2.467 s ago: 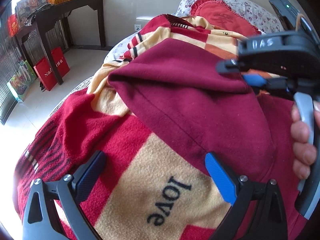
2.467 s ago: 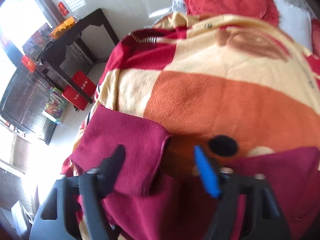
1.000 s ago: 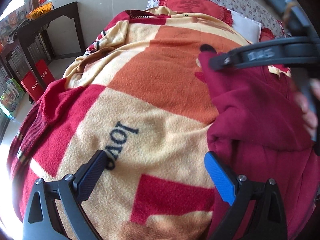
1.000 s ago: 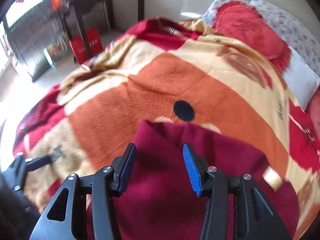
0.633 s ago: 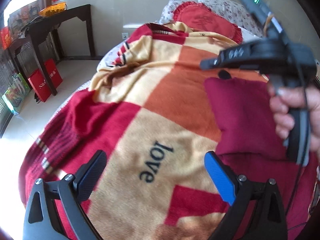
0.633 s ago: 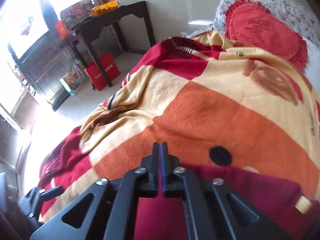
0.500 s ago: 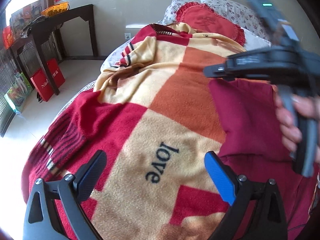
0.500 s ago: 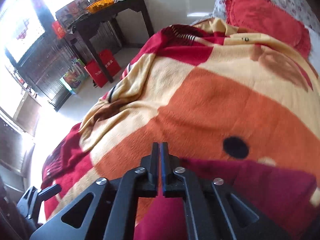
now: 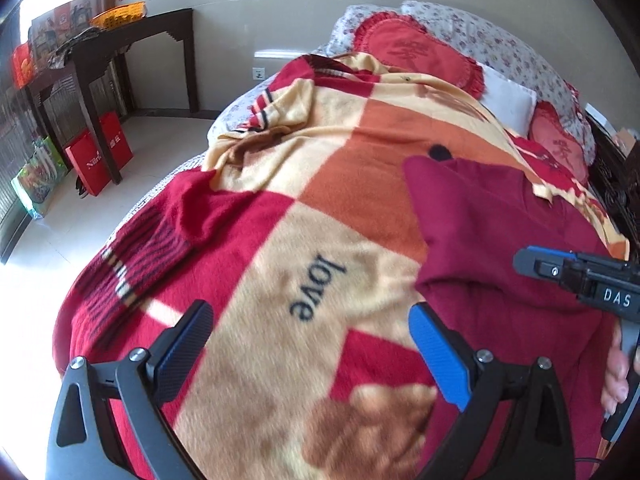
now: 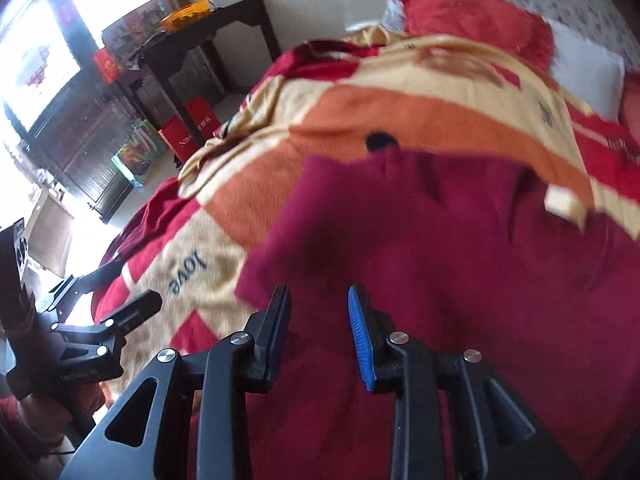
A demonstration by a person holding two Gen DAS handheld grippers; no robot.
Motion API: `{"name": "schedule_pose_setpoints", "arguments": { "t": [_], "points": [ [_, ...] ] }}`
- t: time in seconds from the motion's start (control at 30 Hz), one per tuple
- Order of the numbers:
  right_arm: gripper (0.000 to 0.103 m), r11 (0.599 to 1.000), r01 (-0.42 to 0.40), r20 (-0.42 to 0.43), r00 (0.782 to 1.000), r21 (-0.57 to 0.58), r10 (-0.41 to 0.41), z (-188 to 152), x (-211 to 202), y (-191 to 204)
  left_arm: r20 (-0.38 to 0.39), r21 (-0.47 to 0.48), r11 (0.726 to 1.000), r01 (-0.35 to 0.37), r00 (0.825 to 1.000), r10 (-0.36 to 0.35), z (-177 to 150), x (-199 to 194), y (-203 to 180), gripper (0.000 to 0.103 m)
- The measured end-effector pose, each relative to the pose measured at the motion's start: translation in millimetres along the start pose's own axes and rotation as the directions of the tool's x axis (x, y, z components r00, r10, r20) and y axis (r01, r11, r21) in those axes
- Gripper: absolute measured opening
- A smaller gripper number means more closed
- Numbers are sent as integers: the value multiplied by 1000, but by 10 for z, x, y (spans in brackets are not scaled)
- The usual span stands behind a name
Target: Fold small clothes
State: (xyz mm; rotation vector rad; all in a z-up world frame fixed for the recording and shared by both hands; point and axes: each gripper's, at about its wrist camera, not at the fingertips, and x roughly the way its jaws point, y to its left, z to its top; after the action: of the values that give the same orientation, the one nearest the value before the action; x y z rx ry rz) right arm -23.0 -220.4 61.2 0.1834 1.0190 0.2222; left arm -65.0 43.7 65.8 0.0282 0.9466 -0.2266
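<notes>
Dark red garment (image 9: pixel 500 240) spread on the right side of a patchwork blanket (image 9: pixel 320 184) covering a bed, its left edge folded over into a thick, rounded hem; near end lost under the tools and the frame edge. In the right wrist view, much blurred, so seams and shape of the garment (image 10: pixel 420 240) hard to read.

Left gripper (image 9: pixel 308 344) low over the blanket near the word "love" (image 9: pixel 318 286), jaws spread wide, nothing between them, blue pad just at the garment's left edge; touching or not, cannot tell.

Right gripper (image 10: pixel 318 320) above the near part of the garment, jaws just parted again to a narrow gap, pads pinching no cloth. From the left view only its tip and part of a hand (image 9: pixel 616 372) visible, cut off at the right edge.

Far off: red cushions (image 9: pixel 404 52), dark side table (image 9: pixel 132 44), red bags (image 9: pixel 100 152) on the floor.
</notes>
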Motion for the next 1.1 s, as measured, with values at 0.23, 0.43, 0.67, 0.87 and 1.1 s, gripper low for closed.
{"name": "schedule_pose_setpoints", "arguments": {
  "t": [0.23, 0.43, 0.67, 0.87, 1.1],
  "points": [
    [11, 1000, 9, 23, 1000, 23, -9, -239, -269, 36, 10, 49, 999, 18, 1000, -19, -194, -197, -181, 100],
    [11, 1000, 17, 34, 999, 17, -17, -271, -381, 123, 15, 39, 999, 25, 1000, -25, -233, -266, -184, 100],
    [11, 1000, 8, 30, 1000, -8, -8, -287, -355, 253, 23, 16, 1000, 22, 999, -23, -226, -303, -103, 100],
    [11, 1000, 1, 17, 1000, -26, -1, -278, -290, 352, 20, 11, 1000, 16, 1000, -16, -230, -290, -62, 100],
    [11, 1000, -5, 15, 1000, -26, 6, -260, -266, 377, 15, 9, 1000, 17, 1000, -17, -220, -265, -64, 100]
  ]
}}
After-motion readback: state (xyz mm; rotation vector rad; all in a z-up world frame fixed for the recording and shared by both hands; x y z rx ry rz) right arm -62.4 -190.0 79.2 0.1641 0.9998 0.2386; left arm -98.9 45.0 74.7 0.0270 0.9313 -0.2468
